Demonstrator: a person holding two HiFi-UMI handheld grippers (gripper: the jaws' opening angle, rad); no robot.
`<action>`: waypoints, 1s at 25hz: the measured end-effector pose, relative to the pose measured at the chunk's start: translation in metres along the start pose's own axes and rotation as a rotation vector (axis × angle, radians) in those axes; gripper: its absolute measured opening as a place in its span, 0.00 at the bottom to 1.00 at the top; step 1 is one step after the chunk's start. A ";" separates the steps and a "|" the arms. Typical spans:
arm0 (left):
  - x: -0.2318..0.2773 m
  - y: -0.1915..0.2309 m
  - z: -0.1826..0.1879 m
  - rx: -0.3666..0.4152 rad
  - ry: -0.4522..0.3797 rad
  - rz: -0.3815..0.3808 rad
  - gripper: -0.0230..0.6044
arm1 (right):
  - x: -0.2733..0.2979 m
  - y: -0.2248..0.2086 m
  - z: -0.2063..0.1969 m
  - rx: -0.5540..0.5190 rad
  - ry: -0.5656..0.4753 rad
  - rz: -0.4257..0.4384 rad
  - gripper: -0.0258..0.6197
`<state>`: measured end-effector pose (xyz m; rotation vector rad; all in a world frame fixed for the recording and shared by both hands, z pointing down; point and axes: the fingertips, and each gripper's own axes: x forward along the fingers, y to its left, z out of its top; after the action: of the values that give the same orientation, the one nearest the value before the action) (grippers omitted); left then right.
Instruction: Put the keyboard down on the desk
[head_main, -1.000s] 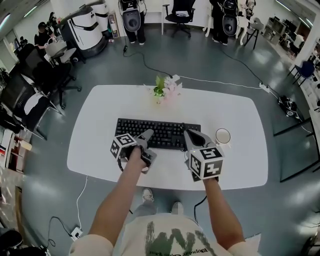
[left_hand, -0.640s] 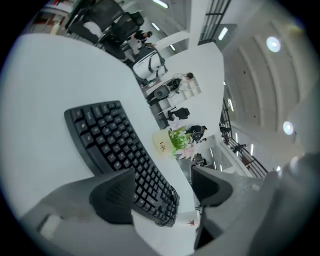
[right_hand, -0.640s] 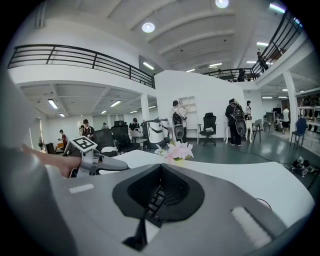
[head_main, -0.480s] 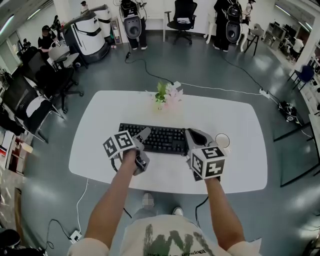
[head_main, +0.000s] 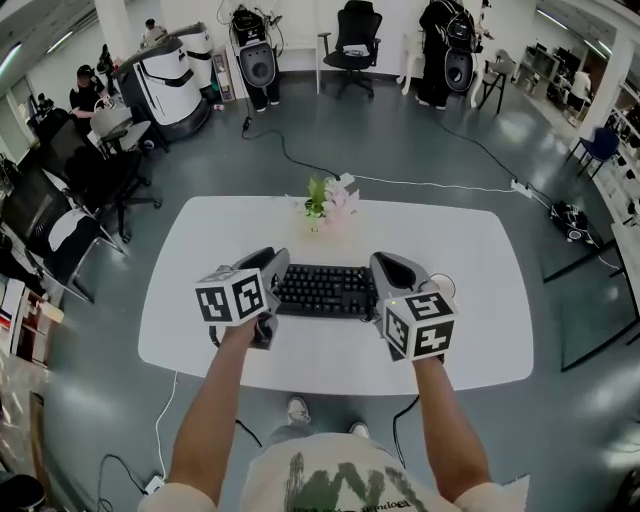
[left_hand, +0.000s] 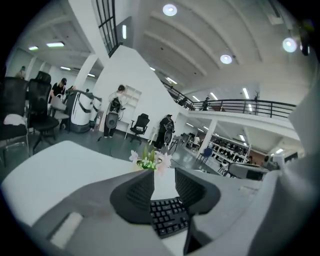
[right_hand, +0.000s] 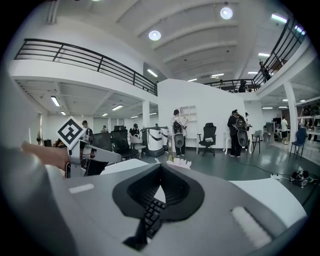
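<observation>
The keyboard (head_main: 328, 291) lies flat on the desk (head_main: 480, 260), just before the flowers (head_main: 330, 195). Your left gripper (left_hand: 164, 174) has just been closing on nothing, and your right gripper (right_hand: 160, 167) is pinched empty: lift both straight clear.

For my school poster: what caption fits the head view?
Left tool and right tool hover over the keyboard on the white desk.

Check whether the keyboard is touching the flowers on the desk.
Apart. The head view shows a strip of bare white desk between the keyboard and the flowers standing beyond it.
</observation>
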<state>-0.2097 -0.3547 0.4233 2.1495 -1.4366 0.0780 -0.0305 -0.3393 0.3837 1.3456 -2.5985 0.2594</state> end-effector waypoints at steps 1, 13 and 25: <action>-0.003 -0.002 0.004 0.022 -0.010 -0.007 0.26 | -0.001 0.000 0.004 -0.006 -0.007 -0.001 0.04; -0.027 -0.020 0.043 0.298 -0.106 0.014 0.08 | -0.007 -0.002 0.028 -0.044 -0.067 -0.029 0.04; -0.032 -0.015 0.040 0.293 -0.117 0.036 0.04 | -0.011 -0.006 0.032 -0.052 -0.085 -0.064 0.04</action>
<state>-0.2199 -0.3429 0.3725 2.3966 -1.6155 0.1898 -0.0228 -0.3415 0.3506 1.4496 -2.6052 0.1258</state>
